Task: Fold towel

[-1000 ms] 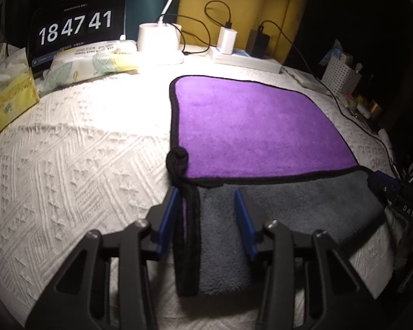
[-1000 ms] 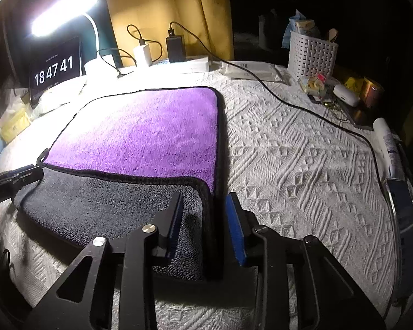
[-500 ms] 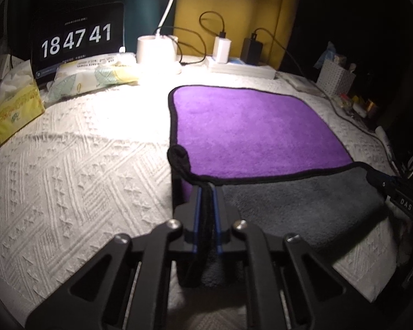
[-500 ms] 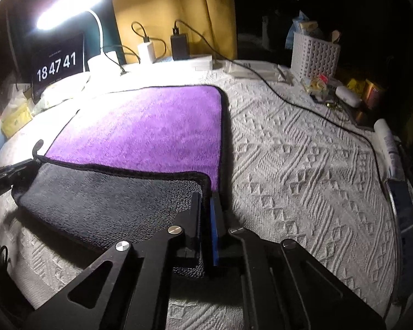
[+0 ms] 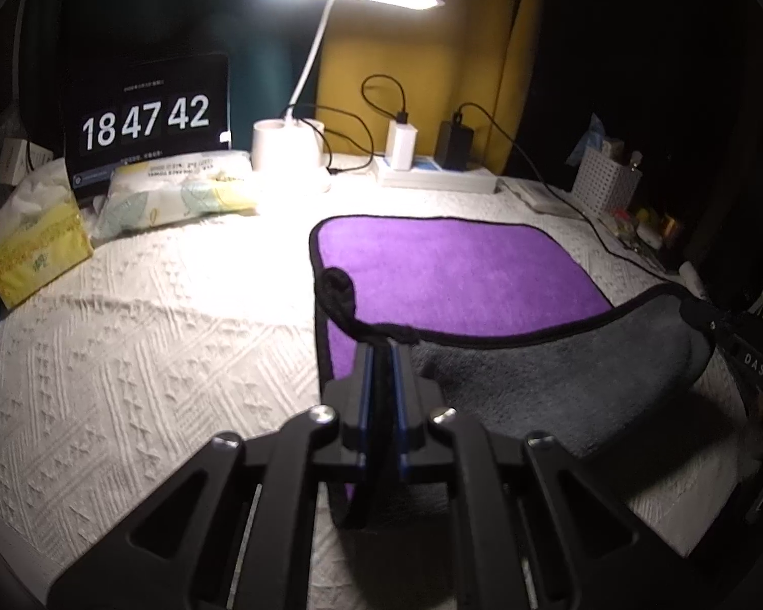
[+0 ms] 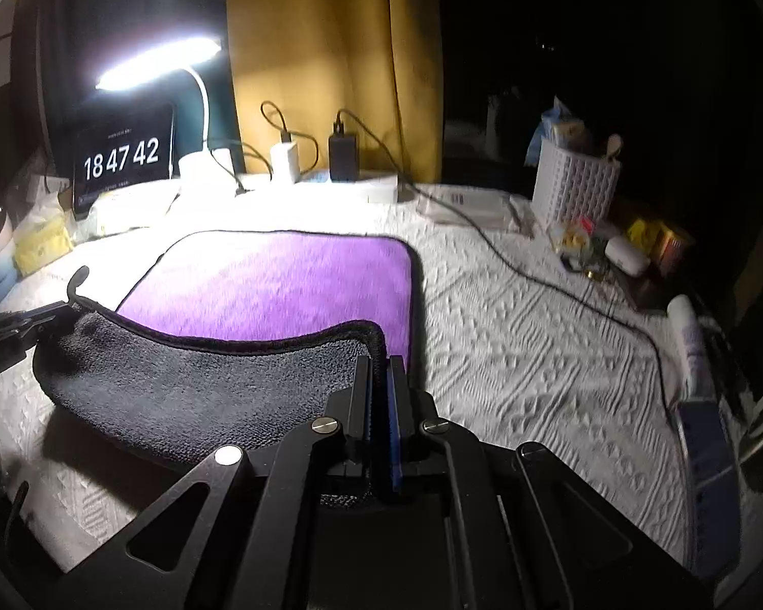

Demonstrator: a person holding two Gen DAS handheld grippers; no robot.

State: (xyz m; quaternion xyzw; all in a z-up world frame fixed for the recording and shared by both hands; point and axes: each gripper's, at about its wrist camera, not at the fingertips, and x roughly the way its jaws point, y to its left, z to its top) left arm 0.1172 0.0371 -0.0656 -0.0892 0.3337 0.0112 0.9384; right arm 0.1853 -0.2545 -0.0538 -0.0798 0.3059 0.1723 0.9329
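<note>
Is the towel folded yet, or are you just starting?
Just starting. Done: the left gripper and right gripper have each shut their jaws on a near corner of the towel. In hand: that near edge is lifted, grey side up. Left: carrying it to the far edge; the purple half lies flat.

Large white digits "18 47 42" on the black clock display (image 5: 145,119), propped at the far left of the surface; same reading on it in the right wrist view (image 6: 122,157). Small line of print above the digits, too fine to read. Letters "DAS" on the black claw body (image 5: 753,363) at far right. Print on the wipes pack (image 5: 178,193), illegible.
</note>
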